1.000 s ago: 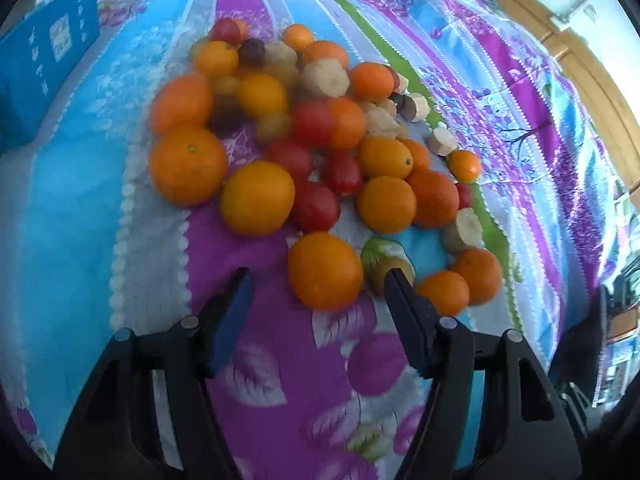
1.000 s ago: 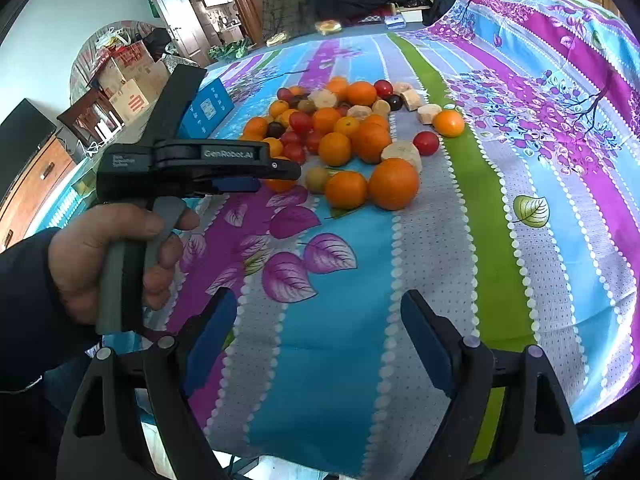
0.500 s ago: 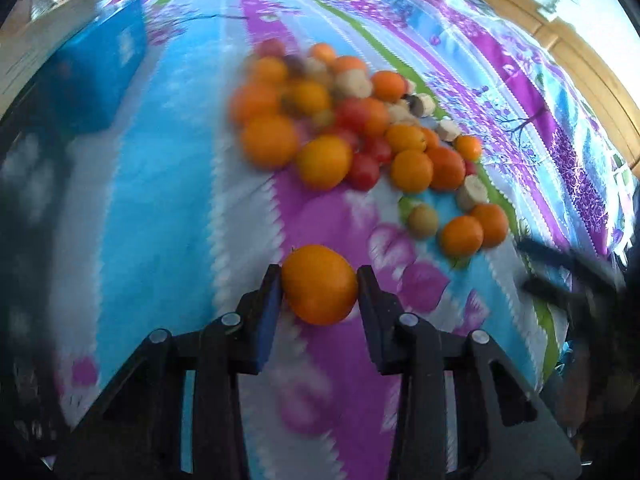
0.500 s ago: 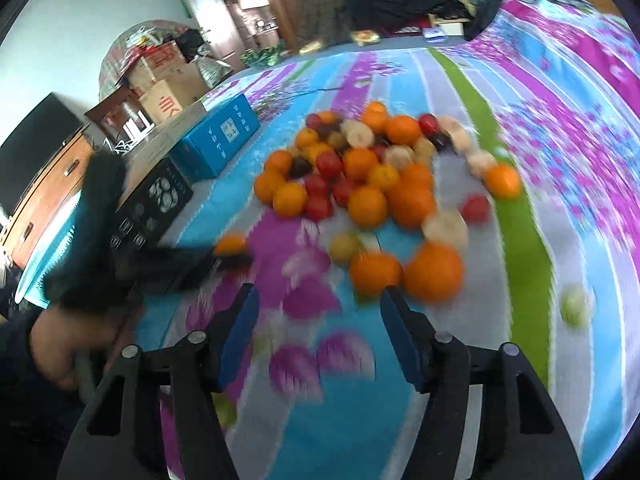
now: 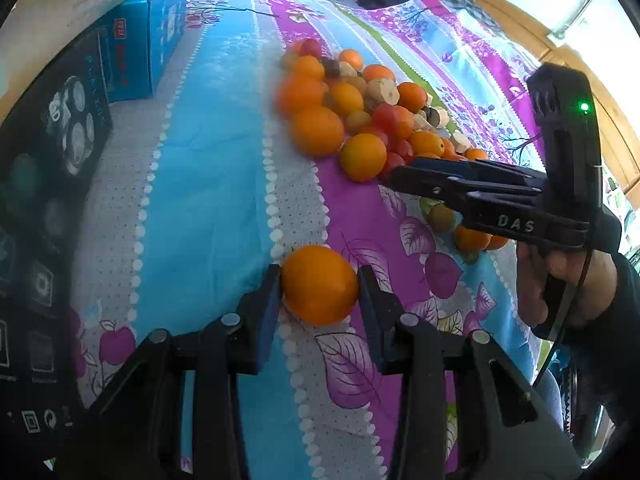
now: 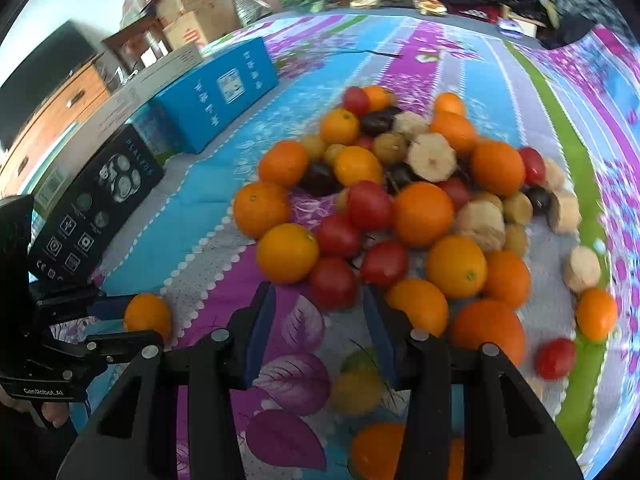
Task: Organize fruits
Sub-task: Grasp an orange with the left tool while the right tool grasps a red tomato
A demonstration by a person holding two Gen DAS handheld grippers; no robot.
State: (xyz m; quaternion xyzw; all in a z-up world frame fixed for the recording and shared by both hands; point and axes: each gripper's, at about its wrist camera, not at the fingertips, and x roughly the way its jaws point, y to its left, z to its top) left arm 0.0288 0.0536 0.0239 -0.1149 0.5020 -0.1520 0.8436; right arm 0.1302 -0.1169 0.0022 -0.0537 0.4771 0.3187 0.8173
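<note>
My left gripper (image 5: 320,286) is shut on an orange (image 5: 320,285), held apart from the heap over the purple stripe of the cloth. The right wrist view shows the same orange (image 6: 147,316) between the left gripper's fingers (image 6: 116,336) at the lower left. The fruit heap (image 6: 400,208) holds oranges, red tomatoes, dark plums, small yellow-green fruits and pale cut pieces. My right gripper (image 6: 320,304) is at the heap's near edge, its jaws closing. A red tomato (image 6: 334,284) lies between its fingertips, with a gap left of it.
A blue box (image 6: 216,96) and a black box (image 6: 96,200) lie left of the heap on the striped floral cloth (image 5: 208,184). A hand (image 5: 568,280) holds the right gripper (image 5: 472,192) over the heap's right side. Furniture and cartons stand beyond the far edge.
The left gripper closed on an orange and drew it back from the heap. The right gripper swept in from the cloth's near edge to the heap, its jaws narrowing.
</note>
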